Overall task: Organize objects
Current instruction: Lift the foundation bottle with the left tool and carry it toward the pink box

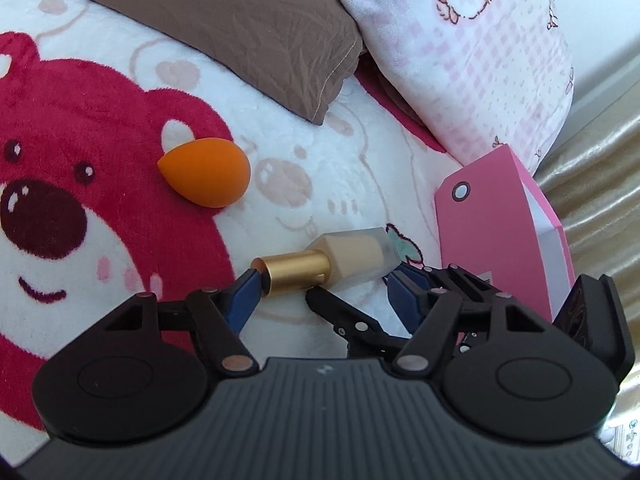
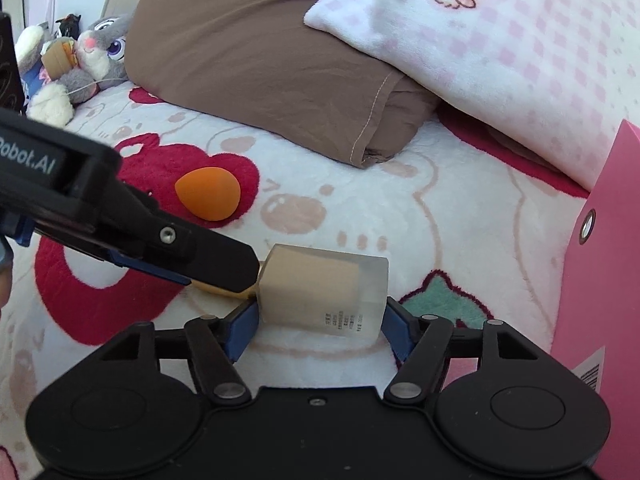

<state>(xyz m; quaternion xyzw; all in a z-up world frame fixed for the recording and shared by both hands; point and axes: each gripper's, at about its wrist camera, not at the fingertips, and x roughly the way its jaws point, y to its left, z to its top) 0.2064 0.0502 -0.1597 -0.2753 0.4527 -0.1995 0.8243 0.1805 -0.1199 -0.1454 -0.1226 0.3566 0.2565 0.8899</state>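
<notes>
Gold-capped foundation bottle [image 2: 324,292] clamped at its glass body by our right tool [image 2: 320,320], left tool [image 1: 320,284] spread around the cap, above the bed; orange makeup sponge [image 1: 206,174] unsorted, pink box [image 1: 500,232] waiting.

A bottle [image 1: 352,258] lies on the bed [image 1: 360,152]: sponge [image 1: 206,174] to its left, box [image 1: 500,232] to its right, pillow [image 1: 224,24] behind.

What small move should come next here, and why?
Probably lift the frosted glass bottle with gold cap slightly off the bear-print blanket. The right gripper has its pads on both sides of the bottle's body, and the pink paper bag stands just to the right.
</notes>
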